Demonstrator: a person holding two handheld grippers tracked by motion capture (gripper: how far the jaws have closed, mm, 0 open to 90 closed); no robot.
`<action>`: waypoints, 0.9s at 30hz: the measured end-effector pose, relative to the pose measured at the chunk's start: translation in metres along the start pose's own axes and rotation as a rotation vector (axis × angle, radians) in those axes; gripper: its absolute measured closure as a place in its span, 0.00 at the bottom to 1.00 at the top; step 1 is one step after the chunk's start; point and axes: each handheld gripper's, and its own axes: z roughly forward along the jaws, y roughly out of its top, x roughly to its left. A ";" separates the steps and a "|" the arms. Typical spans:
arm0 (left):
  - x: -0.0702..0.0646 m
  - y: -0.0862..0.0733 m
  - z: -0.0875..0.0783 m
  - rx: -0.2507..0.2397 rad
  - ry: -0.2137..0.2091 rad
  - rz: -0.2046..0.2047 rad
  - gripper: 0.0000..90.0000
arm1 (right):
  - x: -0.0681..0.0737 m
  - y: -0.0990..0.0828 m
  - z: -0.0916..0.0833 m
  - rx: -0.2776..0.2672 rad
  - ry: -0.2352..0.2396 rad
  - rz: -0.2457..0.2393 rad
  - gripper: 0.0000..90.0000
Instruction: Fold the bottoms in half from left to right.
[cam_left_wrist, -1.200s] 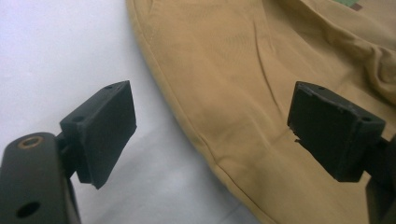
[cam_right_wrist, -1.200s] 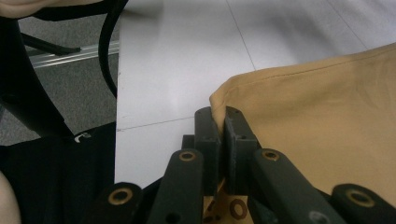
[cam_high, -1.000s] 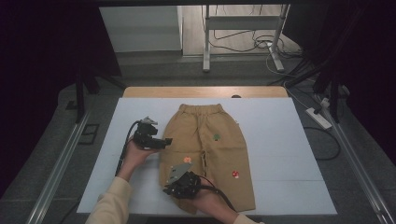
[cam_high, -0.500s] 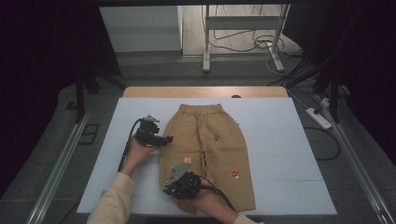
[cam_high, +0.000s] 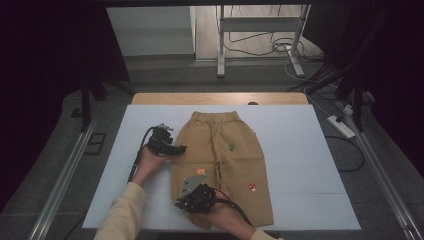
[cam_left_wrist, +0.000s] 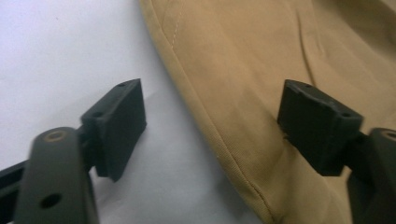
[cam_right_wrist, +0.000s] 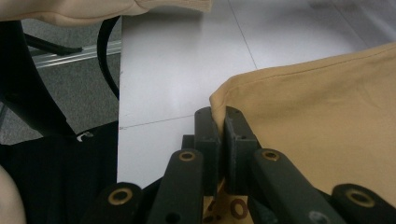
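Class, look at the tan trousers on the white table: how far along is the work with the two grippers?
Done: the tan trousers lie spread flat on the white table, and the right gripper is shut on a corner of a leg's hem. In hand: the left gripper straddles the trousers' side edge, jaws just closing, pads not yet pressing. Left: closing that second grip and, probably, folding; no fold shows yet.

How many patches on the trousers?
3 on the trousers: green patch on the upper far leg, orange patch by the right gripper, red patch lower down. More may be hidden.
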 end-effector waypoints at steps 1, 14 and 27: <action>0.000 0.000 0.000 0.001 0.002 0.001 0.30 | 0.000 0.000 0.000 0.000 0.000 0.000 0.94; -0.003 0.000 0.000 0.012 -0.042 0.014 0.84 | 0.000 -0.001 -0.001 0.008 -0.002 -0.002 0.94; -0.005 0.001 -0.005 -0.013 -0.066 0.021 0.92 | -0.001 -0.001 -0.004 -0.002 0.002 -0.002 0.95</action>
